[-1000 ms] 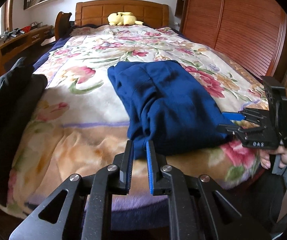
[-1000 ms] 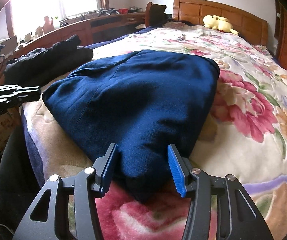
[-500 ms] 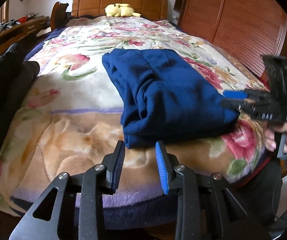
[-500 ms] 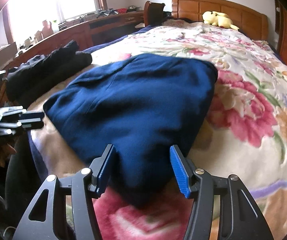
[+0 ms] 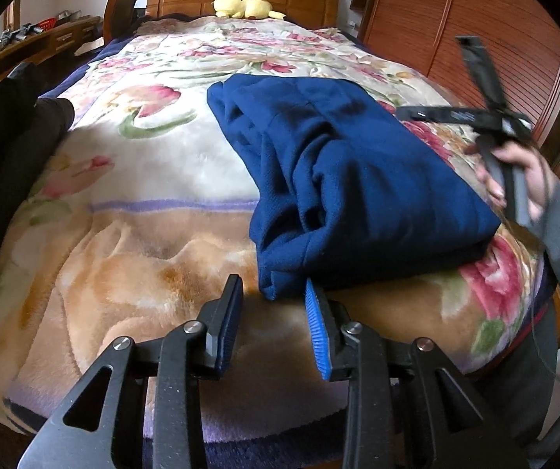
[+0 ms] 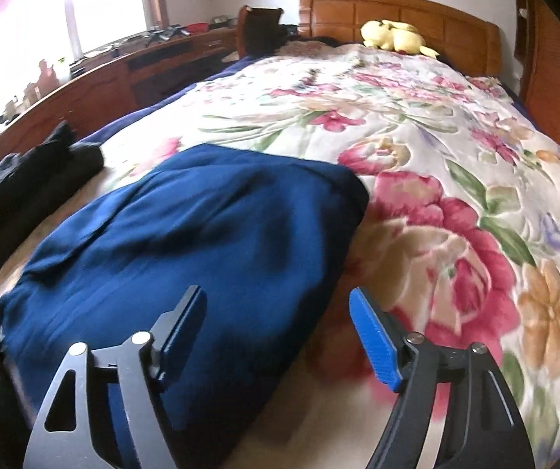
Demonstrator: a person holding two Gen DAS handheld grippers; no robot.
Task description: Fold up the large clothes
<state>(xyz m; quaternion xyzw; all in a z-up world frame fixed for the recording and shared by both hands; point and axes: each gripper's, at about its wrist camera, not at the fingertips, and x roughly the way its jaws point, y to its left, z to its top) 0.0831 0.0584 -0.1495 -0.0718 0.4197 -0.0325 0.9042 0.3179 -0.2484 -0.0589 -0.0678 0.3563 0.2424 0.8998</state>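
Left wrist view: left gripper point(image 5: 274, 324) fingers stood apart, nothing clamped; near corner of folded navy knit garment point(image 5: 358, 179) lay just ahead between fingertips, untouched. Garment rested on floral plush blanket point(image 5: 143, 203). Right gripper point(image 5: 428, 113) hovered beyond garment's far-right edge, gripped by hand point(image 5: 514, 179) (blurred, grey sleeve).

Right wrist view: right gripper point(image 6: 280, 336) jaws had just been opening, stood wide, empty; garment point(image 6: 186, 250) lay under left finger, blanket beneath right. Yellow plush toy point(image 6: 395, 37) far ahead by headboard.
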